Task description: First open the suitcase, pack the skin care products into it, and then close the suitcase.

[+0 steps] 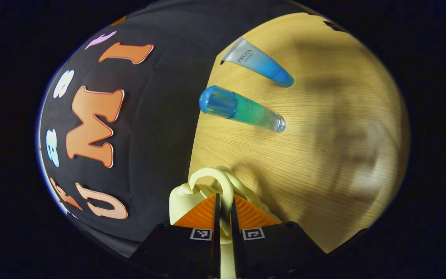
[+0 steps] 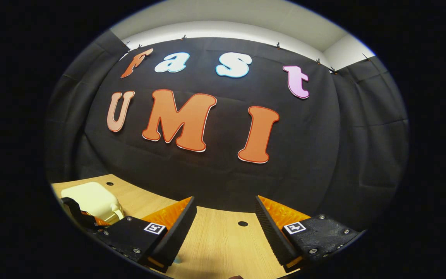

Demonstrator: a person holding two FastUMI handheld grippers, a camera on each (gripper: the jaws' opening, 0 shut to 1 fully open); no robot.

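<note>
In the left gripper view my left gripper (image 1: 223, 202) is shut on the looped handle (image 1: 220, 179) of the small cream suitcase (image 1: 184, 195), which fills the space right in front of the fingers. Beyond it, two skin care products lie on the wooden table (image 1: 323, 162): a blue-green bottle with a blue cap (image 1: 242, 108) and a white-to-blue tube (image 1: 259, 64). In the right gripper view my right gripper (image 2: 225, 203) is open above the table with nothing between its fingers, facing the wall. The cream suitcase (image 2: 91, 198) sits at the far left there, with the left gripper (image 2: 79, 215) against it.
The black cloth wall (image 2: 223, 170) rises directly behind the table's back edge. Two small round holes (image 2: 242, 223) (image 2: 109, 183) mark the tabletop. Bare wood (image 2: 223, 248) lies under the right gripper.
</note>
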